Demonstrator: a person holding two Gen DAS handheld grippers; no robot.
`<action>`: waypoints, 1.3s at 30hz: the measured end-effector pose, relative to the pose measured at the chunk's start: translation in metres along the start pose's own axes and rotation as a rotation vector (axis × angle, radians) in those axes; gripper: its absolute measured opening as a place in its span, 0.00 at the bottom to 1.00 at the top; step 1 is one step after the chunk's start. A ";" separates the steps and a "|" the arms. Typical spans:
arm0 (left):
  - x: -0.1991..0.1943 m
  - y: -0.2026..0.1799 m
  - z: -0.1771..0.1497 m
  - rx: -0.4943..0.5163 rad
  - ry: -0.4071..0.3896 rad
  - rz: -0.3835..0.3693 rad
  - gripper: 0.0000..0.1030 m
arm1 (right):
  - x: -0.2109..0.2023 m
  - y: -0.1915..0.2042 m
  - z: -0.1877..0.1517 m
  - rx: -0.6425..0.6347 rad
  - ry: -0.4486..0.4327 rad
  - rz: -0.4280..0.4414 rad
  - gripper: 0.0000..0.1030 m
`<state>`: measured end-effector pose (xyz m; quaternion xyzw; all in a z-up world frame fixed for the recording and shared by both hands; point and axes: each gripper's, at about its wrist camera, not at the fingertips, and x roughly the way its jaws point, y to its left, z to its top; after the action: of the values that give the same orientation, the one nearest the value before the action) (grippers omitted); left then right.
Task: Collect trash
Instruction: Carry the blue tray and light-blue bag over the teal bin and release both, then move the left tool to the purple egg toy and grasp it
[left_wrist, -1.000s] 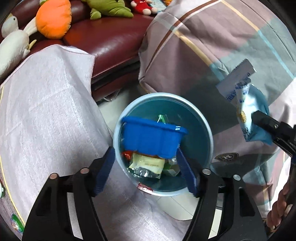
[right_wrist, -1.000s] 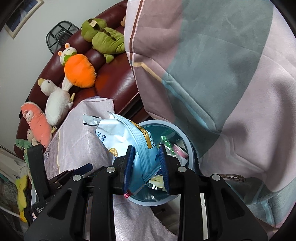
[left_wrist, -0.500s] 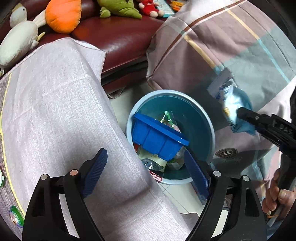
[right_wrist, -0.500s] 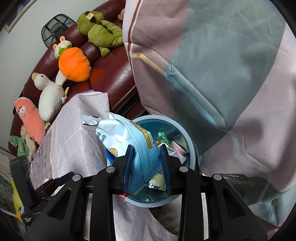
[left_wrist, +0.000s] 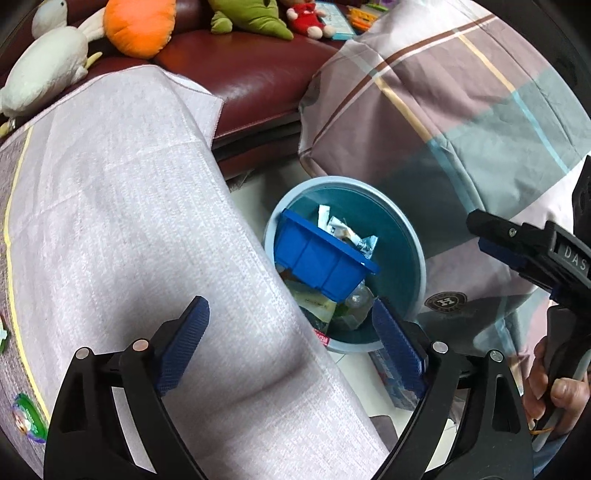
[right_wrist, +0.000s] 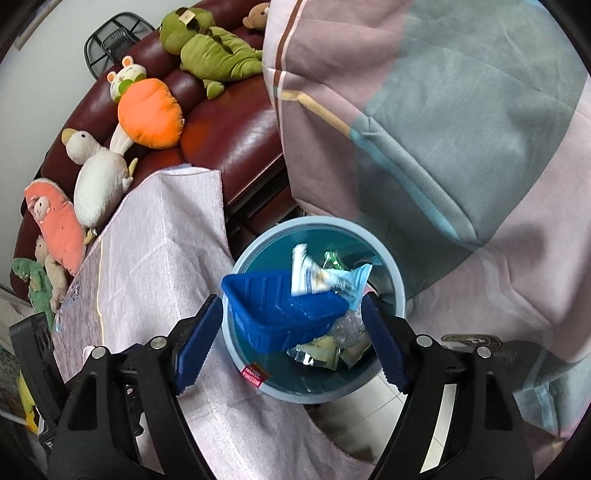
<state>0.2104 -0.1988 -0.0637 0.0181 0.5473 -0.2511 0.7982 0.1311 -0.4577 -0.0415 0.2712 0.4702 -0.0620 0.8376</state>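
Observation:
A round light-blue bin (left_wrist: 419, 258) (right_wrist: 400, 284) stands on the floor between the table and a quilt. Inside it a blue plastic tray (left_wrist: 321, 260) (right_wrist: 280, 314) lies tilted on wrappers. A pale blue snack bag (right_wrist: 325, 278) (left_wrist: 351, 236), blurred, rests loose on the tray's edge. My left gripper (left_wrist: 291, 328) hangs above the bin's near side, its jaws opening with nothing between them. Over the bin, my right gripper (right_wrist: 291, 325) has its jaws opening too, and its pads are clear of the bag. The left wrist view shows the right gripper (left_wrist: 498, 240) at the right edge.
A table under a pale woven cloth (left_wrist: 129, 221) (right_wrist: 155, 240) touches the bin's left side. A checked quilt (left_wrist: 461, 110) (right_wrist: 443, 129) hangs on the right. Plush toys sit on the dark red sofa (left_wrist: 240, 74) behind. A blue packet (left_wrist: 391, 373) lies on the floor tiles.
My right gripper opened and the snack bag dropped from it into the bin. My left gripper opened wider and drew back from the blue tray, which has sunk deeper into the bin.

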 end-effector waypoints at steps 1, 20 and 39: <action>-0.004 0.002 -0.002 -0.003 -0.006 -0.001 0.88 | -0.001 0.002 -0.002 -0.005 0.004 -0.004 0.72; -0.083 0.071 -0.046 -0.116 -0.118 0.015 0.89 | -0.029 0.101 -0.043 -0.166 0.014 0.016 0.73; -0.144 0.167 -0.117 -0.266 -0.198 0.055 0.90 | -0.032 0.208 -0.104 -0.354 0.067 0.021 0.78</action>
<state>0.1400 0.0374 -0.0245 -0.0975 0.4938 -0.1552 0.8501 0.1097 -0.2332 0.0243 0.1264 0.4986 0.0395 0.8567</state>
